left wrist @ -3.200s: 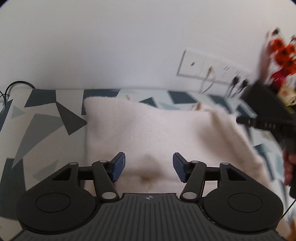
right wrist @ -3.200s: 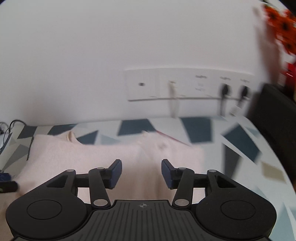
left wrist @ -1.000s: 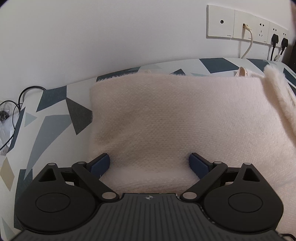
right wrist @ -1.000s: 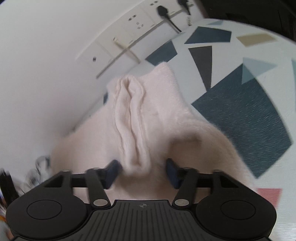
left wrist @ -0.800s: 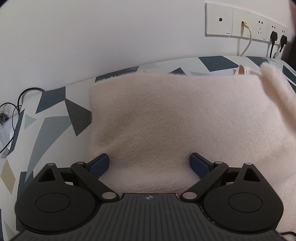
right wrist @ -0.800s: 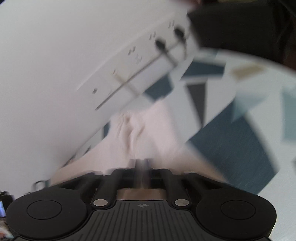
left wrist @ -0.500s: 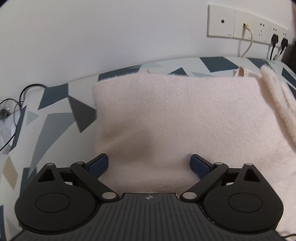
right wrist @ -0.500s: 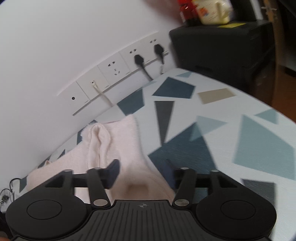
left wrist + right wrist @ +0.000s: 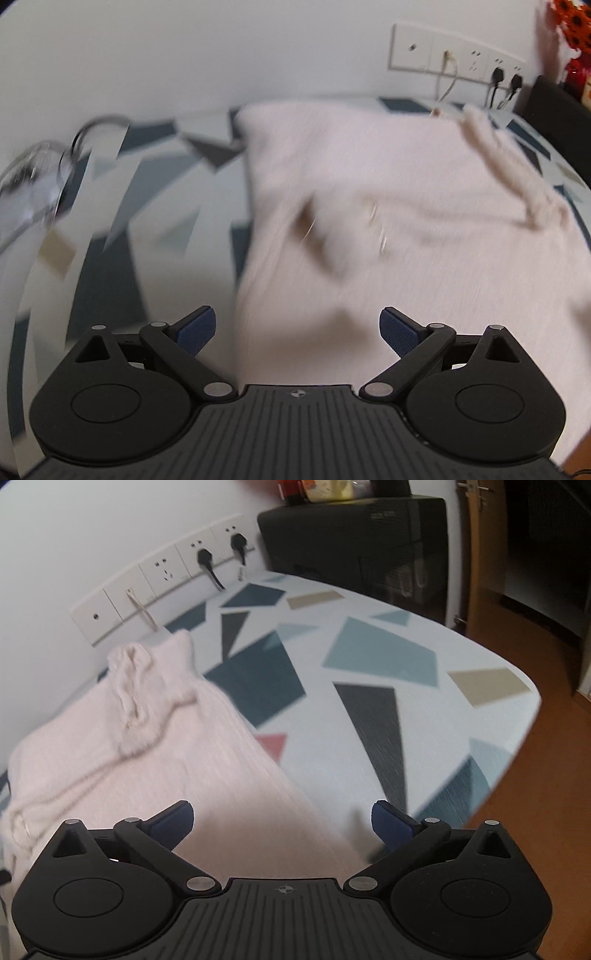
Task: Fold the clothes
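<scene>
A cream fuzzy sweater lies spread on the patterned table, blurred by motion in the left wrist view. A sleeve lies folded across its right side. My left gripper is open and empty, above the sweater's near left edge. In the right wrist view the sweater fills the left half, with the folded sleeve on top. My right gripper is open and empty, over the sweater's near right edge.
The table has a geometric-patterned top, its rounded edge at the right above a brown floor. Wall sockets with plugs line the back wall. A black cabinet stands at the far right. Cables lie at the table's left.
The right gripper shut on the sleeve, carried it over the sweater, let go and opened wide. The left gripper has pulled back and up from the sweater, still open.
</scene>
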Demonstrator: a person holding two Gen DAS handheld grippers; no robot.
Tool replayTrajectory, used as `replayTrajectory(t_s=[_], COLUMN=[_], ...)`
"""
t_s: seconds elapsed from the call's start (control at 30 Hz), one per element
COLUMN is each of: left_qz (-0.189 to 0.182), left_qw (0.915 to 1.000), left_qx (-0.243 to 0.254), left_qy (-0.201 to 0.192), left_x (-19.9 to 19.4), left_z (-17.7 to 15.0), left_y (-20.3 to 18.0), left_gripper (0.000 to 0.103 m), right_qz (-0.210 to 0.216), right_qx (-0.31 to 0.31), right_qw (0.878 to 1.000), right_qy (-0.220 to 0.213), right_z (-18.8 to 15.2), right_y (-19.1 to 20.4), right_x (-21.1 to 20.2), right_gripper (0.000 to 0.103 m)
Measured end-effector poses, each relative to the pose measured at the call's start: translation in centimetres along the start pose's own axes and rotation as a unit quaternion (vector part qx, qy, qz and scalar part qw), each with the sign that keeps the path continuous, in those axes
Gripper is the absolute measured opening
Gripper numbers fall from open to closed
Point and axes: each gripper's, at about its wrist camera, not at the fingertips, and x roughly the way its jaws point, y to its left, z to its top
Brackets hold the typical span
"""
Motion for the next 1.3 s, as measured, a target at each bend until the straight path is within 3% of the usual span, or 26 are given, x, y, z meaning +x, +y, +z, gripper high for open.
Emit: replayTrajectory(t_s=[0.2,0.37,0.63,0.8,1.3], left_qz=[0.018,0.030,0.044,0.055,0.078], left_qw=[0.9982,0.9960,0.9935,0.9920,0.9864], left_qx=[-0.030,-0.052,-0.089,-0.107,-0.140], left_qy=[0.048,0.067,0.056,0.038,0.037], left_x=[0.4,0.2,0.3,0.0,-0.2], left_z=[-3.1,-4.3,-4.8,-5.4,-5.6], left_y=[0.8,1.4,1.0,0.7,0.2], left_gripper=[0.098,0.103,0.103,0.103,0.103], right_qz=[-0.041,-0.037,-0.022,-0.028,-0.024], right_qx=[-0.057,-0.067,-0.112,-0.154,-0.166], right_qw=[0.997,0.997,0.993,0.988,0.986], right_qy=[-0.010,-0.011,0.011,0.003,-0.005], right_z=[-1.2,0.0,1.0,0.8,1.0], right_y=[0.7,1.0,1.2,1.8,2.0], right_x=[0.1,1.7,5.3,6.1,6.6], right_gripper=[0.102,0.102,0.102,0.102,0.102])
